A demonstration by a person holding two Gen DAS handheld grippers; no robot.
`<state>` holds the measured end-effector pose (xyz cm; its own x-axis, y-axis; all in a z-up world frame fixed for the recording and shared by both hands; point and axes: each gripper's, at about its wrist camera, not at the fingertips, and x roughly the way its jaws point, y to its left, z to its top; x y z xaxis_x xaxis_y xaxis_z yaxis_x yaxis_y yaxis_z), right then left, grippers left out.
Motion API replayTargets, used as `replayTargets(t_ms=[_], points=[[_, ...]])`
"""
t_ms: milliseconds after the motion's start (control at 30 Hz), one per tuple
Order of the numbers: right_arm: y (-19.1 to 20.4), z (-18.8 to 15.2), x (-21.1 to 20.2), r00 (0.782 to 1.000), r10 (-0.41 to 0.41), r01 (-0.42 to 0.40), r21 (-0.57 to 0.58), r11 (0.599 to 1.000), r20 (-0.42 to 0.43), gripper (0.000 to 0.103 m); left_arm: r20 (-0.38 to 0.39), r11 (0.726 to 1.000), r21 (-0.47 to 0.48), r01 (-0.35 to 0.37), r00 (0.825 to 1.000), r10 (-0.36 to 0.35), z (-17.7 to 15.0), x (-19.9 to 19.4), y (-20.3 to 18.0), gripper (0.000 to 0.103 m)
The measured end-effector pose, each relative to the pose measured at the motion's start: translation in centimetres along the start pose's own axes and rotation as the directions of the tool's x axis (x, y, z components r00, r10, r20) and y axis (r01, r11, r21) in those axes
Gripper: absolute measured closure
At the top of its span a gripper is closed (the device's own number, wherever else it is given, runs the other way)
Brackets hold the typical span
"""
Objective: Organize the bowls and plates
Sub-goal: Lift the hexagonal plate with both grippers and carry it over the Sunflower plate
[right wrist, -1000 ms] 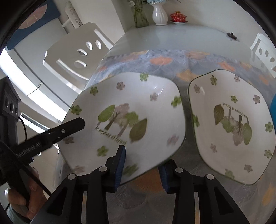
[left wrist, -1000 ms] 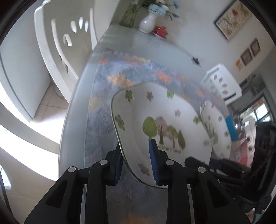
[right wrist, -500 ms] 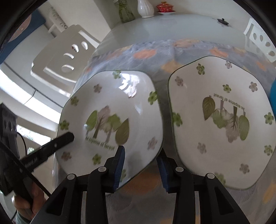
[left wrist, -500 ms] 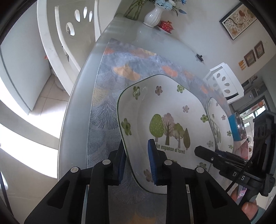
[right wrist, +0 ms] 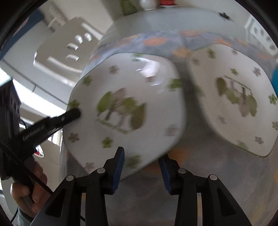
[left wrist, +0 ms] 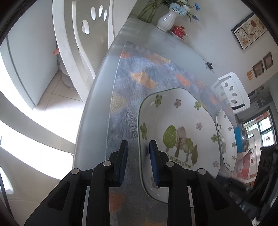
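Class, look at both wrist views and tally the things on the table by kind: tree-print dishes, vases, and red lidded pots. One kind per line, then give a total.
Tree-print dishes: 2, the near dish and the far dish
Vases: 2, the white vase and the green glass vase
Red lidded pots: 1, the red pot
Total: 5

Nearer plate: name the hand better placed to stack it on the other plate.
Left, likely. The left gripper grips the plate by its rim; the right gripper straddles it, jaws just opening.
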<state>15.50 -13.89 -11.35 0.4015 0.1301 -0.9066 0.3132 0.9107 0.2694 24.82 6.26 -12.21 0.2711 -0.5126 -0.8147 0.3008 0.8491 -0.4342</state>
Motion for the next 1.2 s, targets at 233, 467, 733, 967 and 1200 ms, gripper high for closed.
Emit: replayTargets(t_ms=[233, 467, 733, 967, 1200], points=[[-1.3, 2.7, 1.2, 0.999, -0.006, 0.008, -0.034, 0.999, 0.043, 0.067, 0.005, 0.999, 0.013, -0.033, 0.999, 0.033, -0.5, -0.1, -0.6, 0.081], [1.5, 1.4, 0.3, 0.992, -0.079, 0.089, -0.104, 0.991, 0.095, 0.078, 0.040, 0.976, 0.090, -0.199, 0.980, 0.196, -0.7, -0.4, -2.3, 0.080], [0.4, 1.4, 1.1, 0.999, -0.037, 0.038, -0.054, 0.998, 0.035, 0.077, 0.034, 0.974, 0.103, -0.199, 0.980, 0.197, -0.7, 0.0, -2.3, 0.078], [0.5, 2.8, 1.9, 0.999, -0.032, 0.036, -0.077, 0.996, 0.041, 0.075, 0.036, 0.975, 0.109, -0.194, 0.981, 0.191, -0.6, 0.3, -2.5, 0.078], [0.8, 2.4, 1.8, 0.995, -0.038, 0.051, -0.136, 0.989, 0.093, 0.074, 0.075, 0.971, 0.146, -0.191, 0.981, 0.182, -0.9, 0.1, -3.0, 0.079]])
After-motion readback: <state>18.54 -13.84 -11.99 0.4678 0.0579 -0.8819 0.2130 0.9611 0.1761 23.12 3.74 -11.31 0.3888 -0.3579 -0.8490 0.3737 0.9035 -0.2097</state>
